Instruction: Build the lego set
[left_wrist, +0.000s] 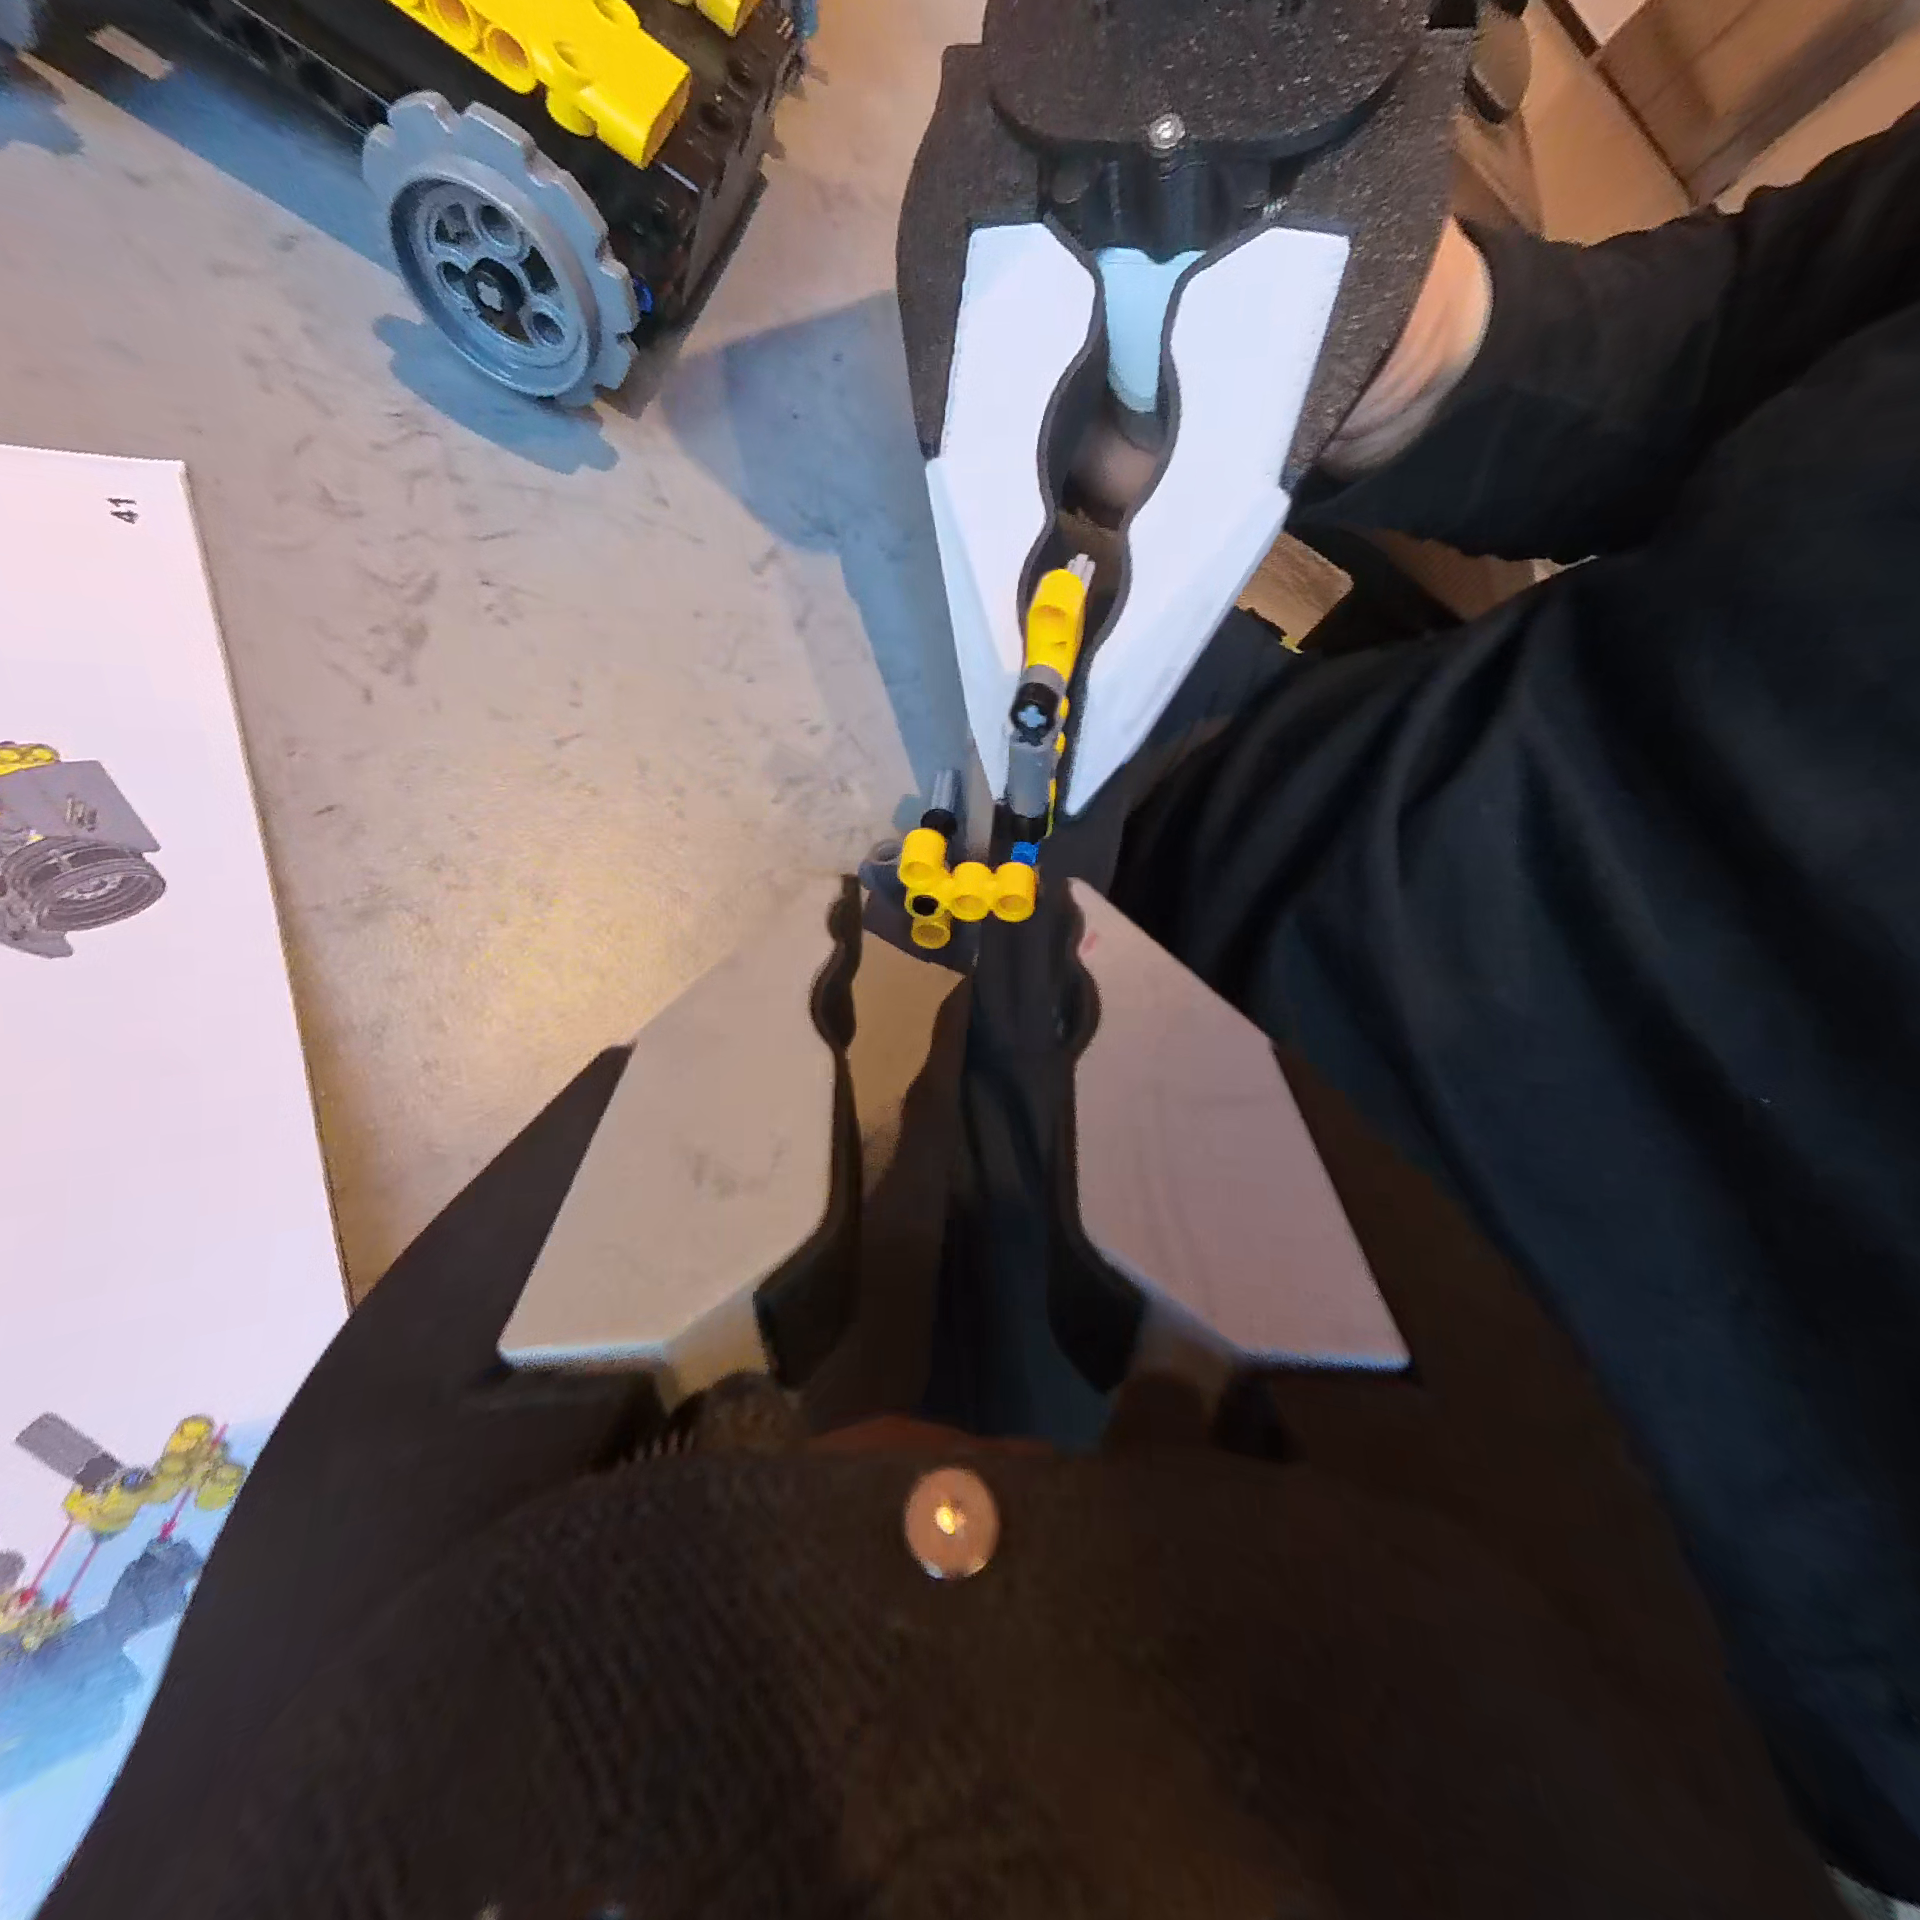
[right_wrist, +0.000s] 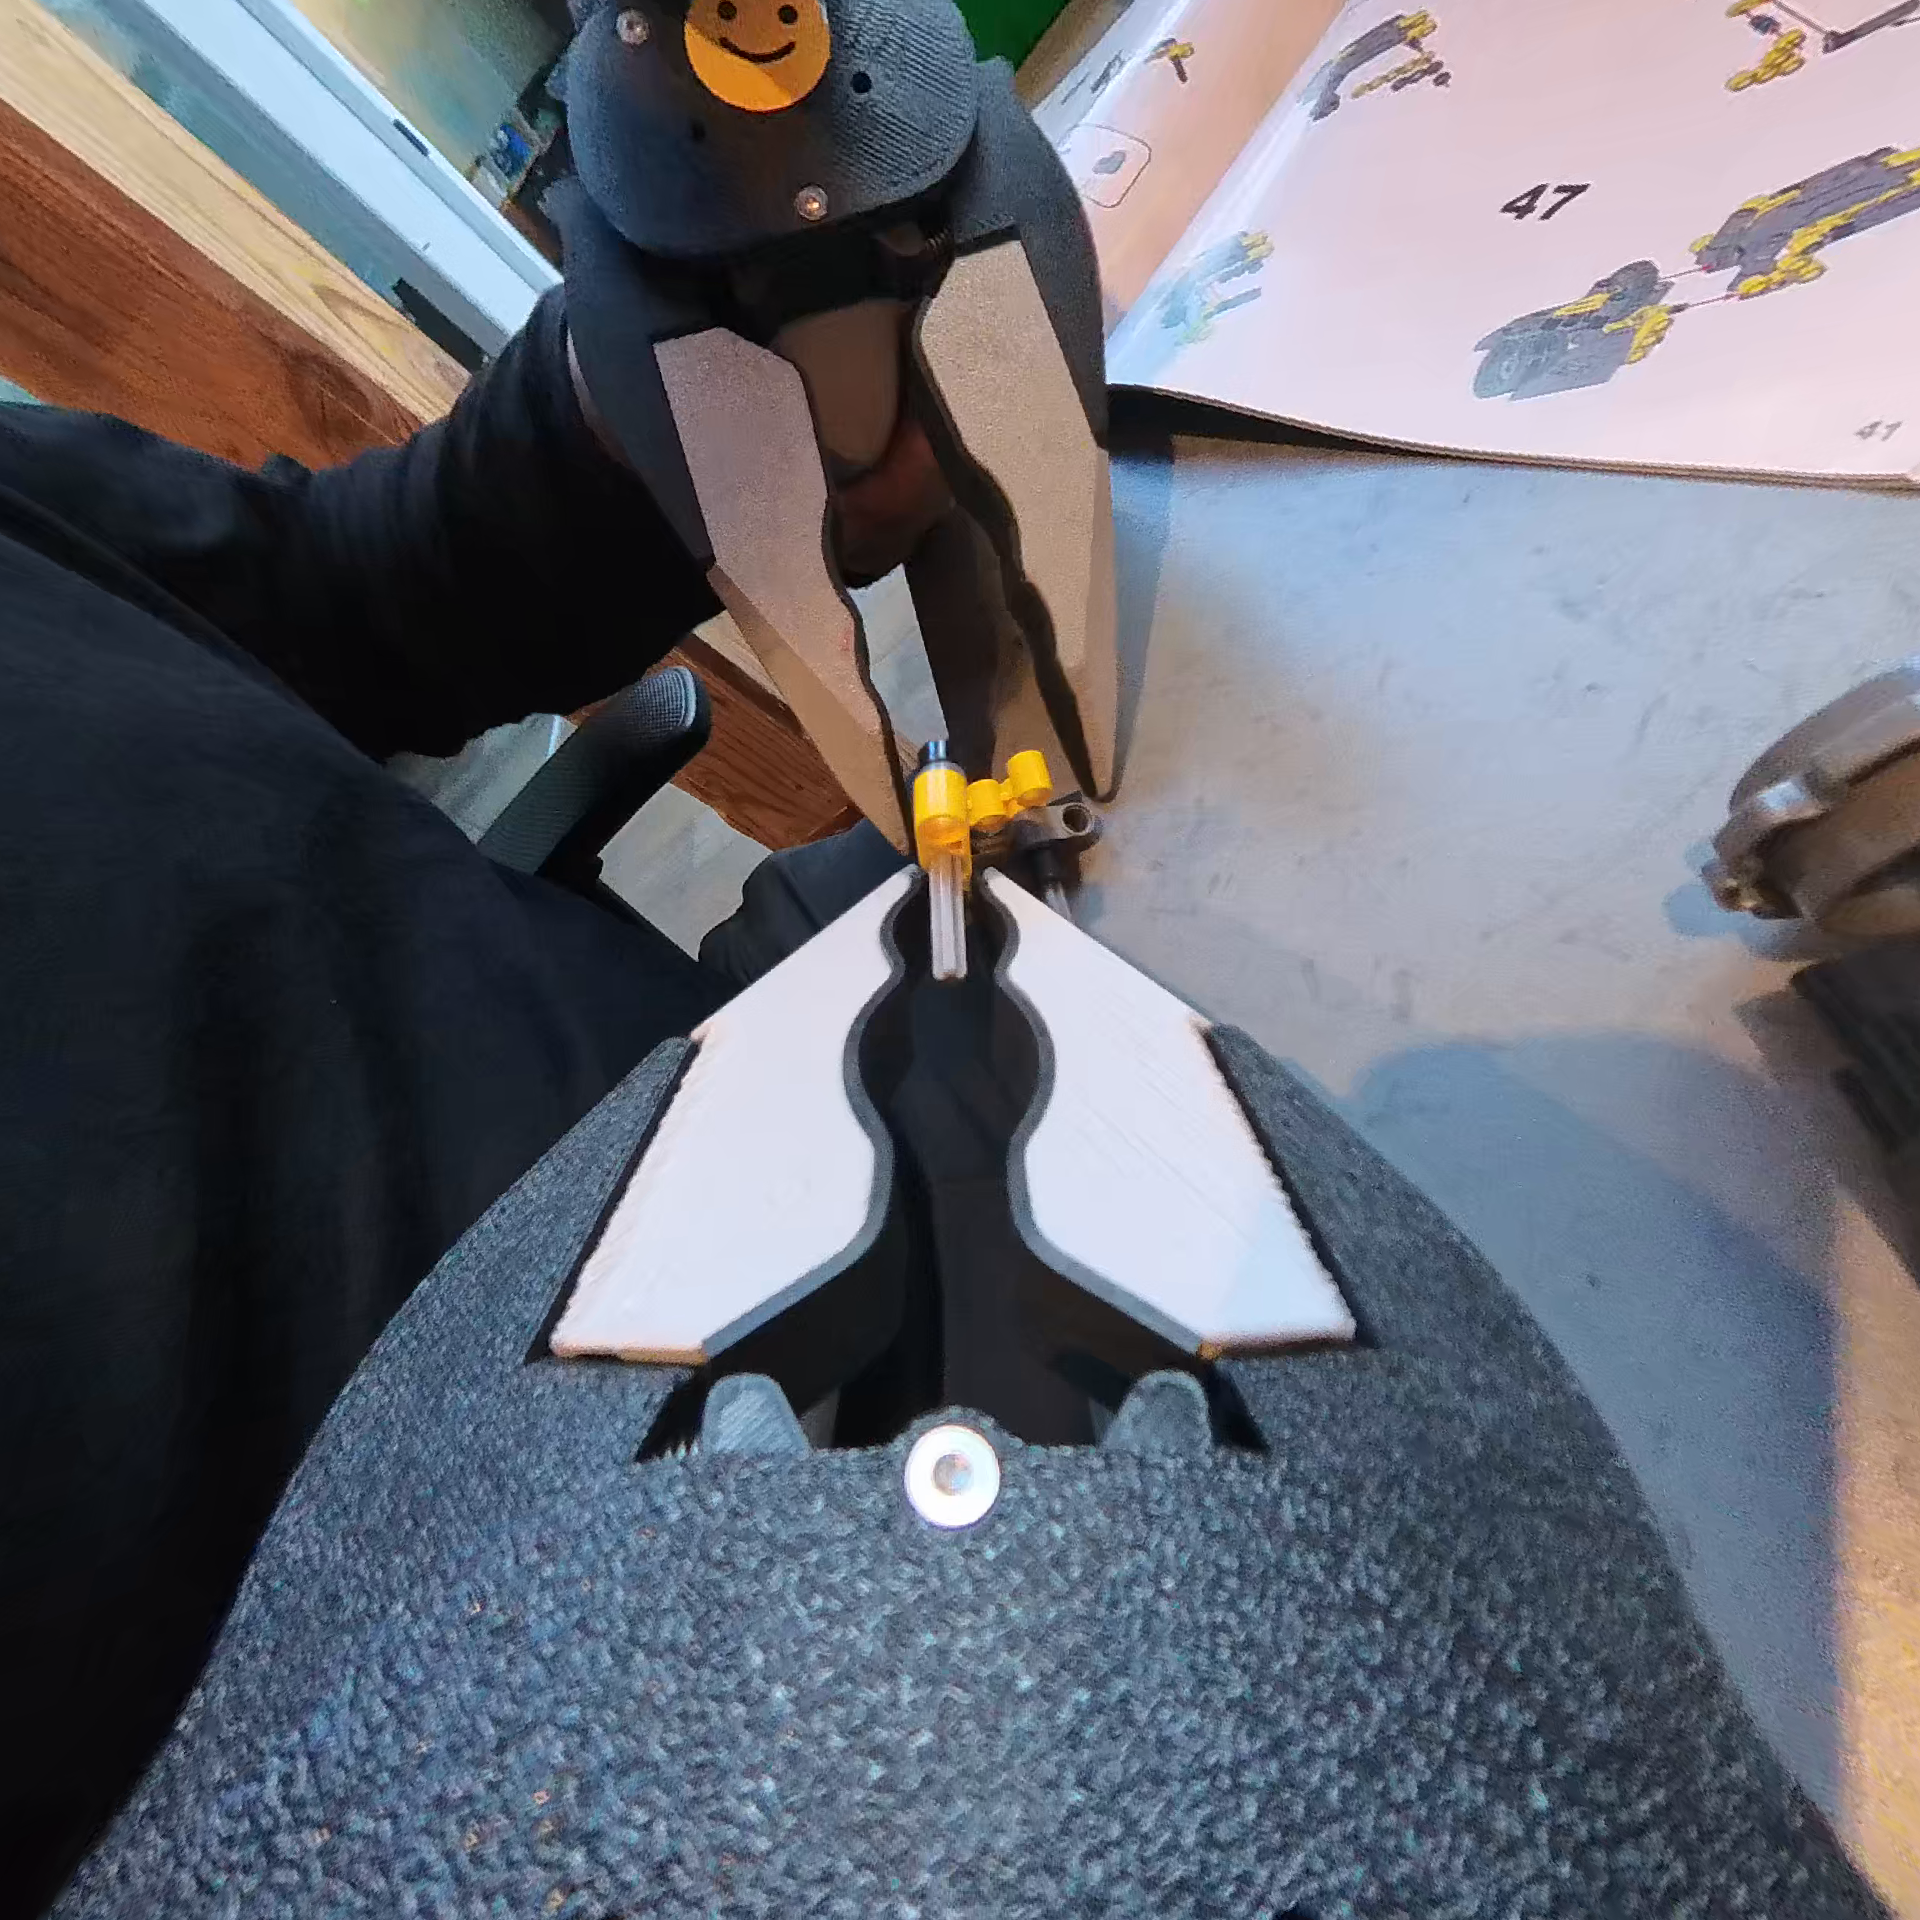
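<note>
A small assembly of yellow connectors (left_wrist: 968, 891) with dark grey parts and black pins hangs above the grey table, held between both grippers. My left gripper (left_wrist: 966, 906), with grey fingers, is shut on its yellow and dark grey end. My right gripper (right_wrist: 951, 883), with white fingers, is shut on a pale grey axle (right_wrist: 948, 925) that sticks out of a yellow connector (right_wrist: 940, 816). In the left wrist view the right gripper (left_wrist: 1034, 800) comes down from above, gripping a yellow and grey piece (left_wrist: 1051, 644). The left gripper (right_wrist: 1003, 810) shows opposite in the right wrist view.
A black and yellow brick-built vehicle with a grey wheel (left_wrist: 499, 281) stands at the far left; its wheel (right_wrist: 1829, 810) shows at right. An open instruction booklet (left_wrist: 125, 1039) lies on the grey table (left_wrist: 499, 675). A person's black sleeve (left_wrist: 1558, 935) fills the right. A chair armrest (right_wrist: 623, 748) sits below. The grippers are tip to tip, or close to it.
</note>
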